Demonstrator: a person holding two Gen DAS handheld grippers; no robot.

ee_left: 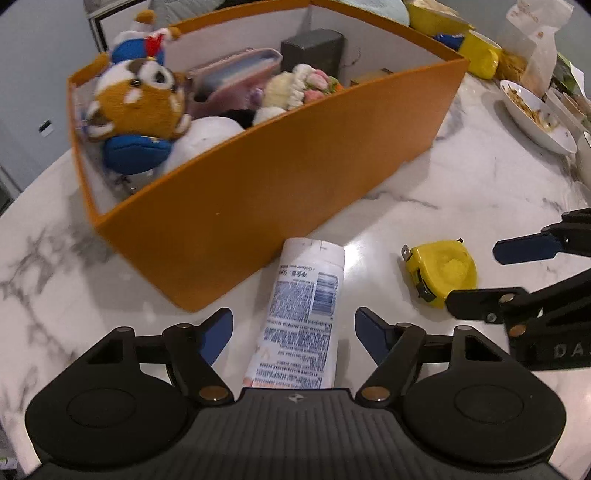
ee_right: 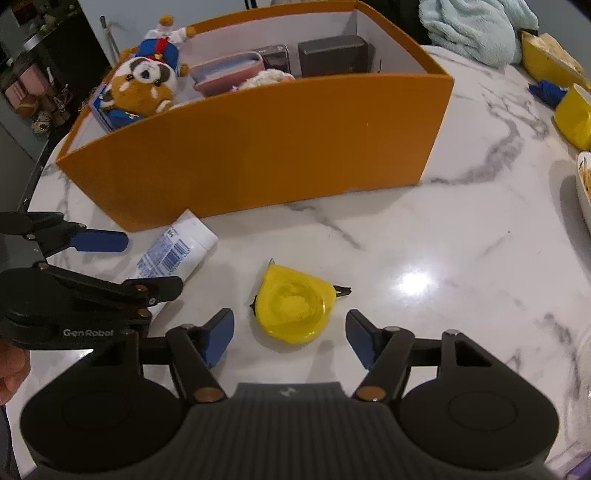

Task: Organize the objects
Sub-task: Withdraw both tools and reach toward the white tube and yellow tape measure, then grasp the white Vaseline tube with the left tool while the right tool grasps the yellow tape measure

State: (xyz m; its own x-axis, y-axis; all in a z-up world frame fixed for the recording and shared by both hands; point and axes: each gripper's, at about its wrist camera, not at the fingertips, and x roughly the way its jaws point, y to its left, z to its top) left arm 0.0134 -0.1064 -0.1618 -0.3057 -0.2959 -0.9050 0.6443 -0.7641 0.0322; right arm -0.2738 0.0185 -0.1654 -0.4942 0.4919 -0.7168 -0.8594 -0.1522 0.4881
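Note:
An orange box (ee_left: 280, 192) stands on the marble table and holds a plush raccoon (ee_left: 140, 99), a pink case (ee_left: 236, 77), a dark box (ee_left: 314, 48) and soft toys. A white tube (ee_left: 303, 310) lies flat in front of the box, between the fingers of my open left gripper (ee_left: 293, 339). A yellow tape measure (ee_right: 293, 306) lies just ahead of my open right gripper (ee_right: 290, 338). The tape measure also shows in the left wrist view (ee_left: 441, 271), with the right gripper (ee_left: 476, 275) beside it. The left gripper (ee_right: 125, 264) and tube (ee_right: 173, 251) show in the right wrist view.
A white bowl of food (ee_left: 535, 114), yellow containers (ee_left: 476, 55) and a paper bag (ee_left: 535, 40) stand at the table's right side. A light blue towel (ee_right: 476, 26) lies behind the box (ee_right: 258, 147). The table edge curves at the left.

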